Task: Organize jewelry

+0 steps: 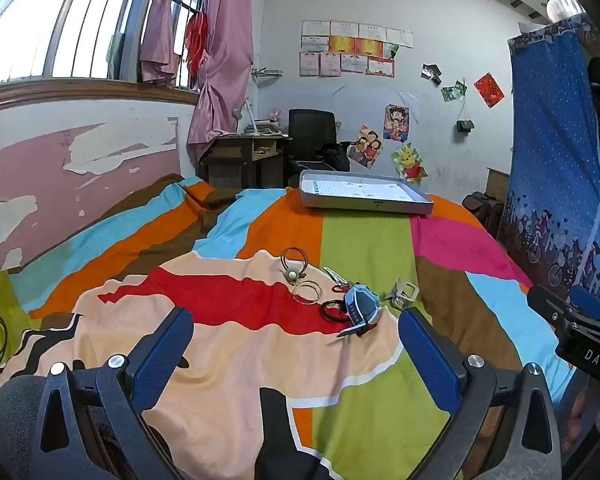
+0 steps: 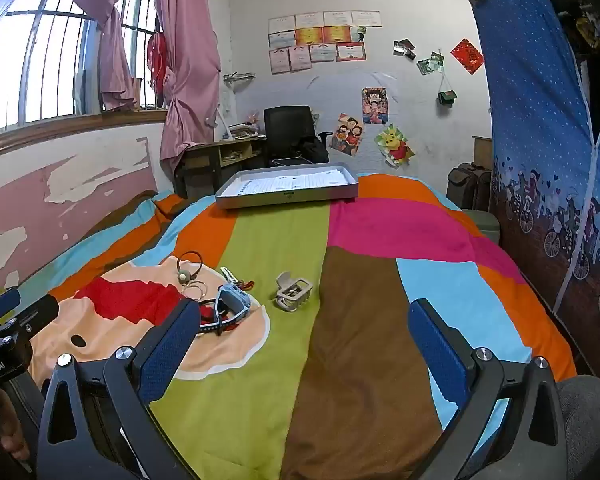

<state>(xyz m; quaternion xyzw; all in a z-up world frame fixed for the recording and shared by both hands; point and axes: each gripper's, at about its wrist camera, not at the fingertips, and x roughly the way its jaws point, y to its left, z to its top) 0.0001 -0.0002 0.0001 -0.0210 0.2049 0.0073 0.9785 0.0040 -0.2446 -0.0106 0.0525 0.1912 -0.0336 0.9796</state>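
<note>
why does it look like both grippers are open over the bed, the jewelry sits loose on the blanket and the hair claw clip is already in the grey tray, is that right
Not quite. The hair claw clip lies on the blanket near the watch, as the right wrist view shows; the grey tray sits farther back. The rest holds.

"DAS" on right claw (image 1: pixel 572 316); perhaps "nRobot.AI" on left claw (image 2: pixel 4 320).

Right gripper (image 2: pixel 300 344) hangs wide open over the striped bedspread (image 2: pixel 360 320), with a beige hair clip (image 2: pixel 293 291), a blue watch (image 2: pixel 232 306), some rings (image 2: pixel 196 290) and a hair tie (image 2: pixel 189 264) lying ahead-left, and a grey tray (image 2: pixel 288 196) further back.
</note>
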